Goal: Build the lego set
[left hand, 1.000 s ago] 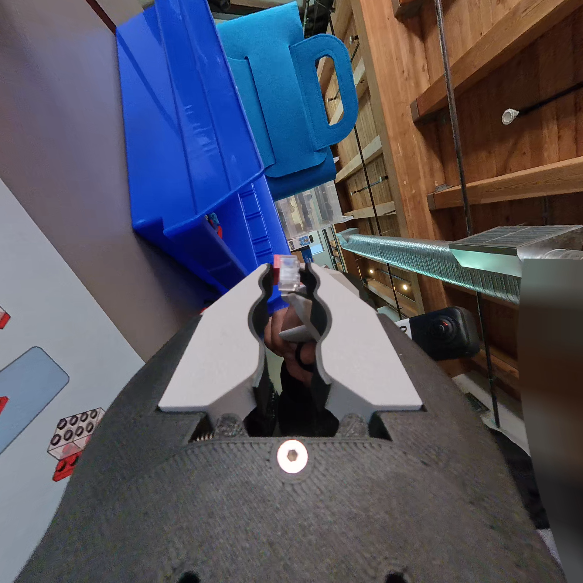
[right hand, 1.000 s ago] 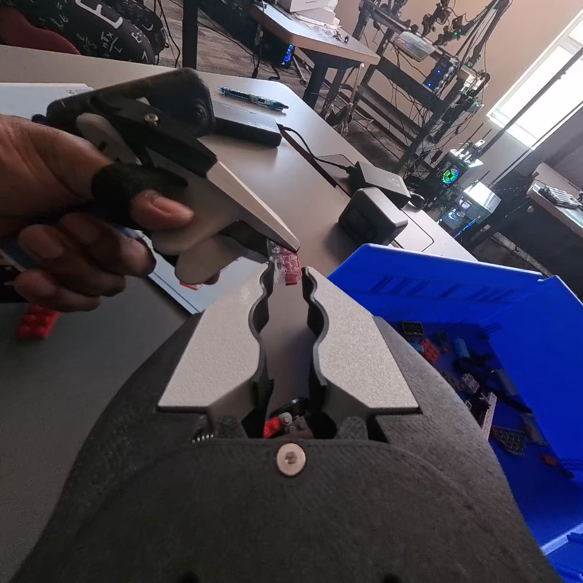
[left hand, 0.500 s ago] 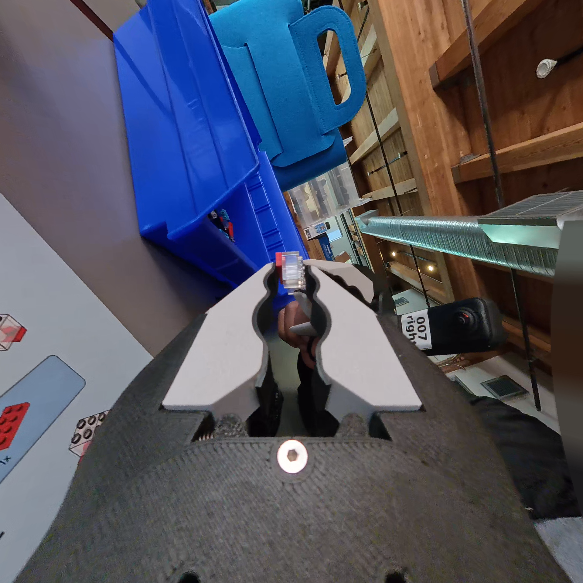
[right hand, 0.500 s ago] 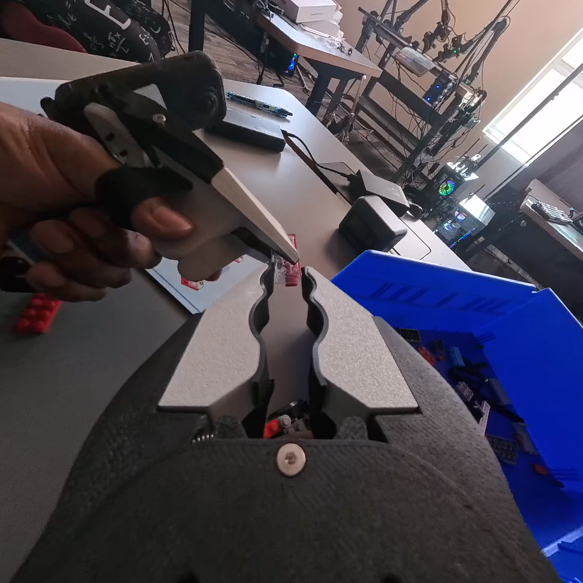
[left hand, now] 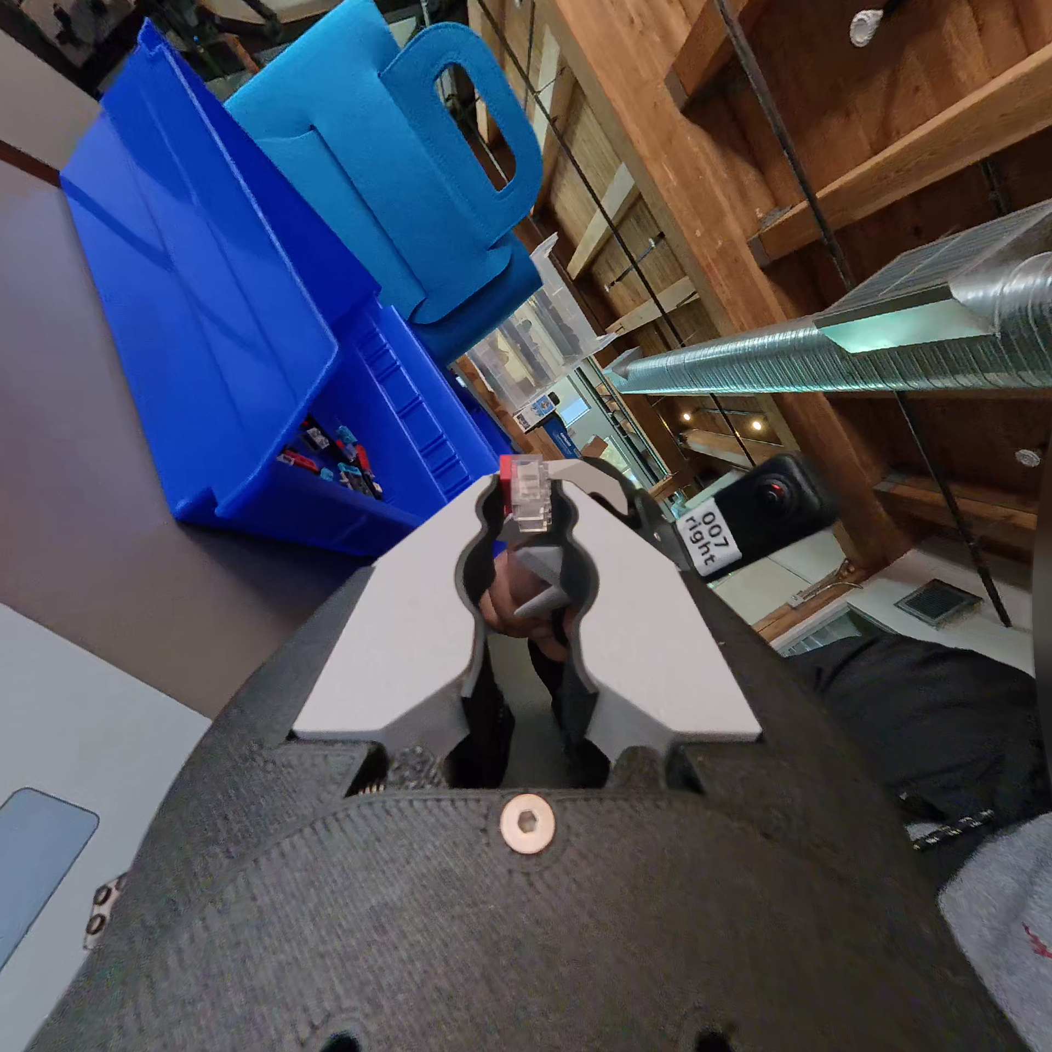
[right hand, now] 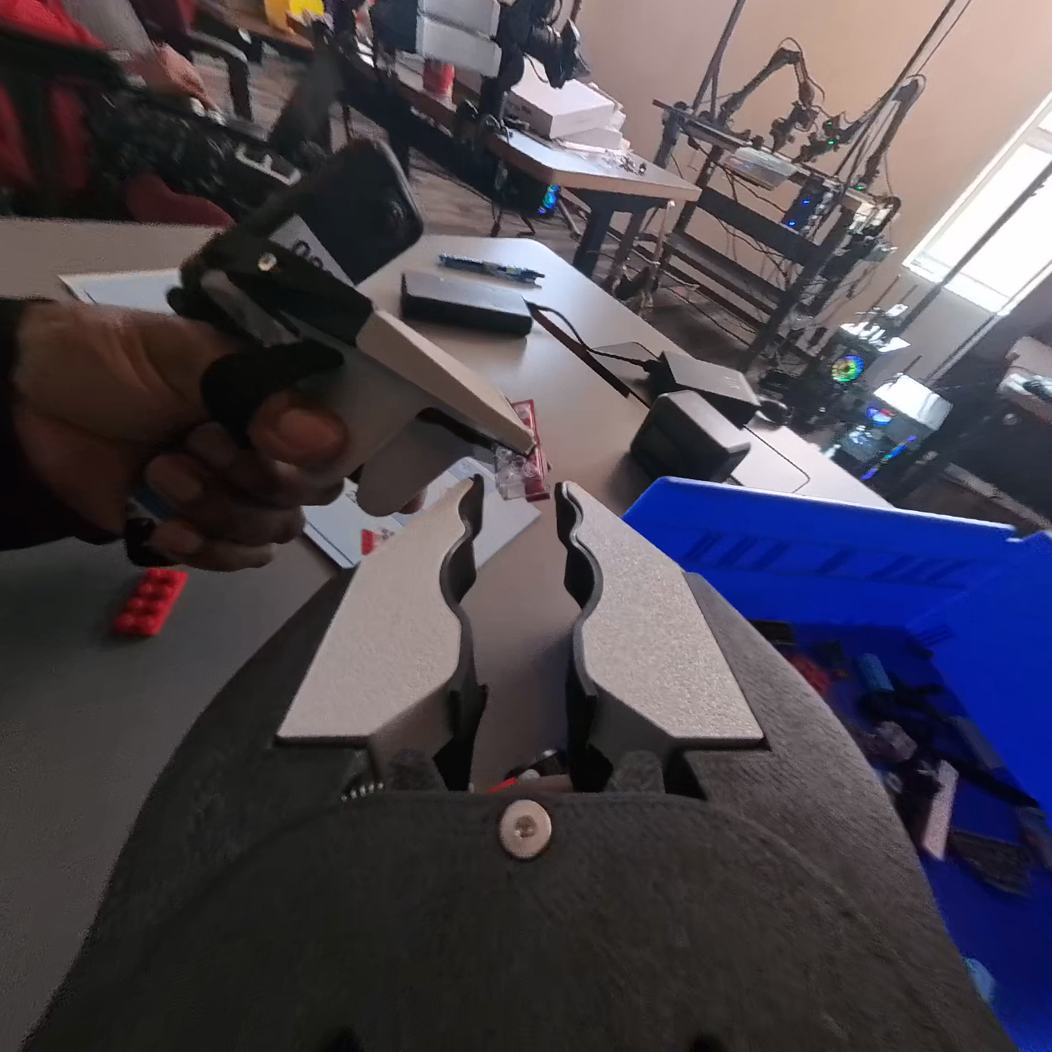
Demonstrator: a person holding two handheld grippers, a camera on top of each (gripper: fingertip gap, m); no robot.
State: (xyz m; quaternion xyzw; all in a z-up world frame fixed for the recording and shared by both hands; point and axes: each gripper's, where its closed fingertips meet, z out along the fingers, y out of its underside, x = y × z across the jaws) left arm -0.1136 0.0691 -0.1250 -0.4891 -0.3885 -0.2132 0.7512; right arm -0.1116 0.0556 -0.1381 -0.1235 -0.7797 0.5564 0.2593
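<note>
My left gripper (left hand: 526, 485) is shut on a small clear brick joined to a red piece (left hand: 530, 494), held in the air above the table. In the right wrist view a hand holds that gripper (right hand: 526, 450), with the clear and red brick (right hand: 521, 475) at its tip. My right gripper (right hand: 518, 487) is open, its jaws on either side of the brick and just short of it. One of its fingers (left hand: 586, 477) shows beyond the brick in the left wrist view. A red brick (right hand: 149, 600) lies on the grey table (right hand: 85, 711).
A blue bin (left hand: 227, 319) with several loose bricks (left hand: 336, 455) stands on the table, seen also in the right wrist view (right hand: 854, 575). An instruction sheet (right hand: 506, 521) lies under the grippers. A teal felt bag (left hand: 393, 171) sits behind the bin. Black boxes (right hand: 689, 438) and cables lie further back. The grippers are tip to tip, or close to it.
My right gripper has opened and let go of the clear and red brick. My left gripper still holds the brick and has tilted a little.
</note>
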